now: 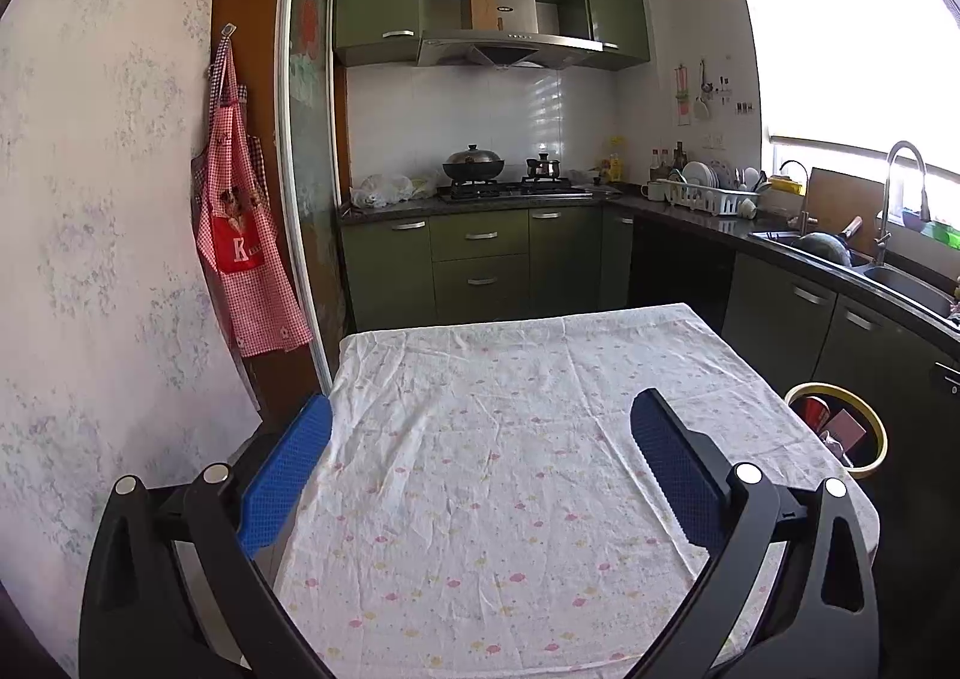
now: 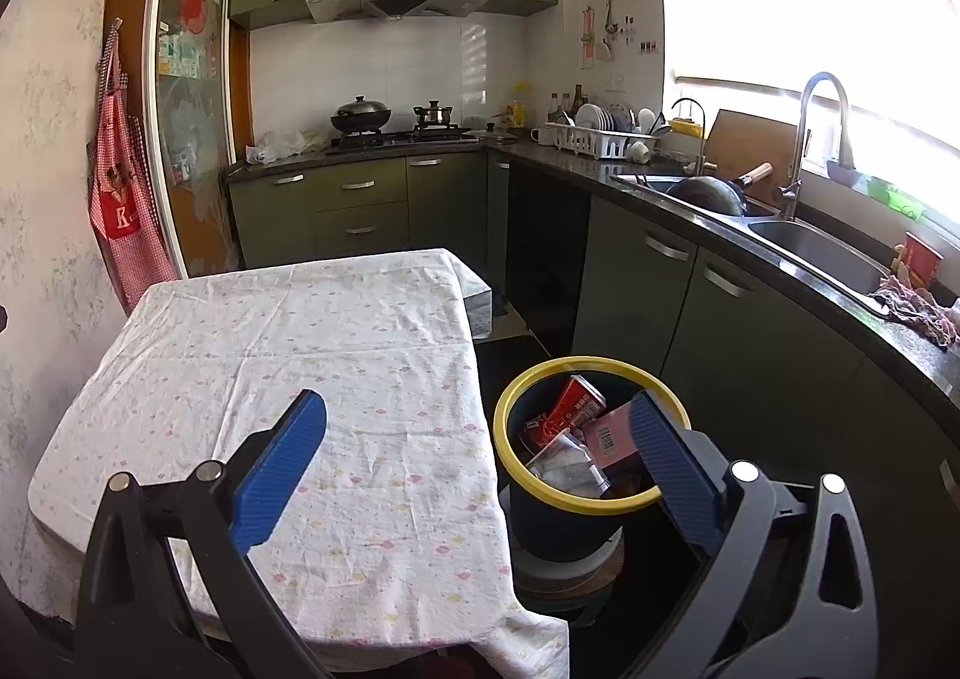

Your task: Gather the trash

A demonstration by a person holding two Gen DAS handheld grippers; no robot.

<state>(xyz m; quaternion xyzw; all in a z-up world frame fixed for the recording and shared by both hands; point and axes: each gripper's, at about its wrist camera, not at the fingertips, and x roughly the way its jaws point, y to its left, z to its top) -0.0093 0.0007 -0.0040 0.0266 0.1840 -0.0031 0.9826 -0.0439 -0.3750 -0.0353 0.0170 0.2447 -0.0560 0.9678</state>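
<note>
One table (image 2: 336, 355), one yellow-rimmed bin (image 2: 564, 523), one apron (image 1: 246, 235), two faucets (image 2: 822, 138), one dish rack (image 2: 594, 141).

Bin (image 2: 528, 529): dark, round, yellow rim, upright on the floor just beside the tabletop (image 2: 300, 355).
Trash: red can (image 2: 577, 401), pink box (image 2: 609, 436), clear wrapper (image 2: 567, 466), all inside the bin.

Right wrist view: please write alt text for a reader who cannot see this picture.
The open right gripper hangs above the edge of a table with a flowered cloth and a yellow-rimmed bin beside it on the floor. The bin holds a red can, a pink packet and clear wrapping. Behind are green kitchen cabinets.
</note>
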